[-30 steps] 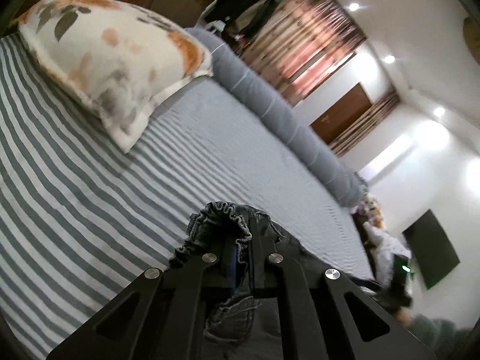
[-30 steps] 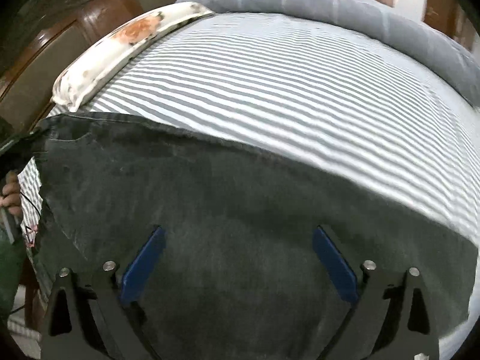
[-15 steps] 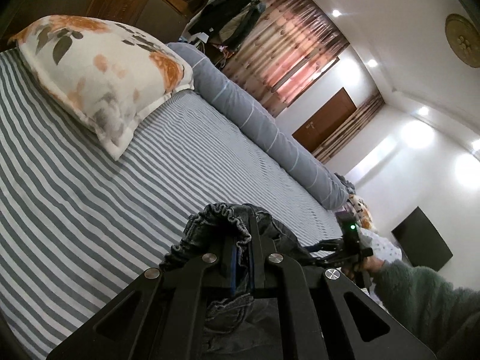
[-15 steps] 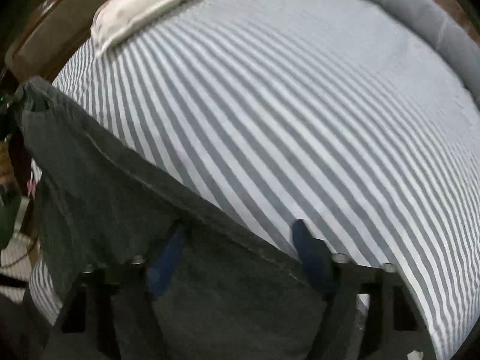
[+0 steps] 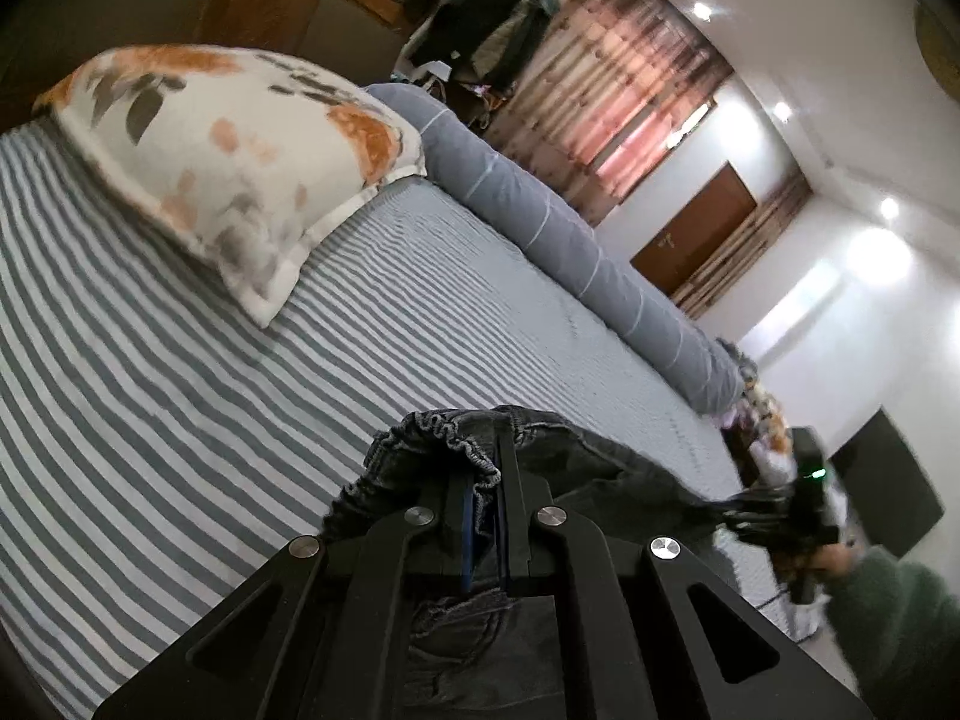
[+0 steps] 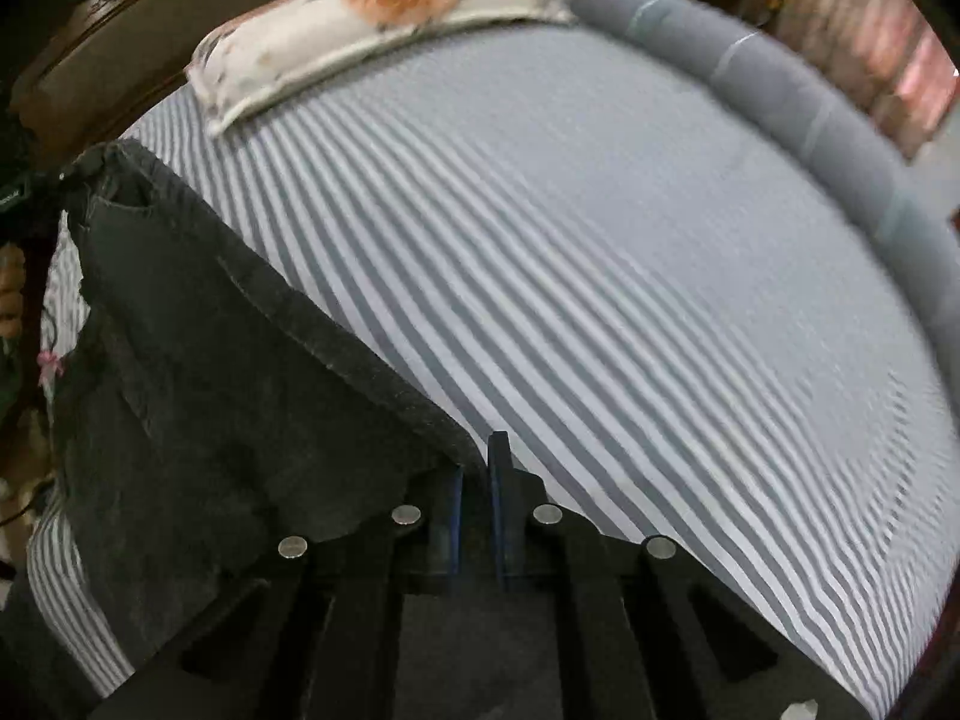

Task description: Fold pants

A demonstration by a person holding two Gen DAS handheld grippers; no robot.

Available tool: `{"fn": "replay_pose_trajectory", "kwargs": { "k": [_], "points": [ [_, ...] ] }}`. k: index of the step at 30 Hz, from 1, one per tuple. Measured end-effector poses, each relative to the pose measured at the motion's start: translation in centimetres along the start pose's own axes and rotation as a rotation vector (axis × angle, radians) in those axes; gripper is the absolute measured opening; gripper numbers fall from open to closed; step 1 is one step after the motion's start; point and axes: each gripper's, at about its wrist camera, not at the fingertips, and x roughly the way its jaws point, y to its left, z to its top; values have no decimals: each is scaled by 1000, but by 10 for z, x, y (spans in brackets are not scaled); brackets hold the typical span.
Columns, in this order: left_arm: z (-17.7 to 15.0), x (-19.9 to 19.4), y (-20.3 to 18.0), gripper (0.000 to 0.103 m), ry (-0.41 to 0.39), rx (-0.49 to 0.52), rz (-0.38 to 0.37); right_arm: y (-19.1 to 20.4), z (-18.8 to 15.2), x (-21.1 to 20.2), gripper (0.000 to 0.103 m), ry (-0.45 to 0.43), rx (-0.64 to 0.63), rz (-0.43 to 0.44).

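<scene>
Dark grey denim pants (image 6: 198, 420) hang stretched between my two grippers over the striped bed (image 6: 600, 300). My left gripper (image 5: 485, 480) is shut on the gathered elastic waistband (image 5: 444, 438) of the pants, held above the sheet. My right gripper (image 6: 477, 468) is shut on the pants' hem edge, and the cloth runs from it up to the left. In the left wrist view the right gripper (image 5: 807, 516) shows far right, held by a hand in a green sleeve.
A floral pillow (image 5: 240, 138) lies at the head of the bed by the wooden headboard (image 6: 120, 60). A long grey bolster (image 5: 570, 240) runs along the far edge. Curtains and a door stand beyond.
My right gripper's jaws have closed from wide open onto the pants' edge. The pants have been drawn left and off the sheet. The left gripper kept its hold on the waistband.
</scene>
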Motion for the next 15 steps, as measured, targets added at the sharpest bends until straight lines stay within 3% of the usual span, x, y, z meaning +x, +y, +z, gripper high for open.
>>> {"fn": "replay_pose_trajectory", "kwargs": {
  "k": [4,10,15],
  "points": [
    [0,-14,-14,5,28,55,17,27,-18,-48,6,-40,2,-123],
    [-21,-54,-30,6,62,115,38,76,-62,-101,6,-85,16,-224],
    [-51,-90,-40,7,97,166,72,119,-114,-122,5,-94,43,-231]
  ]
}}
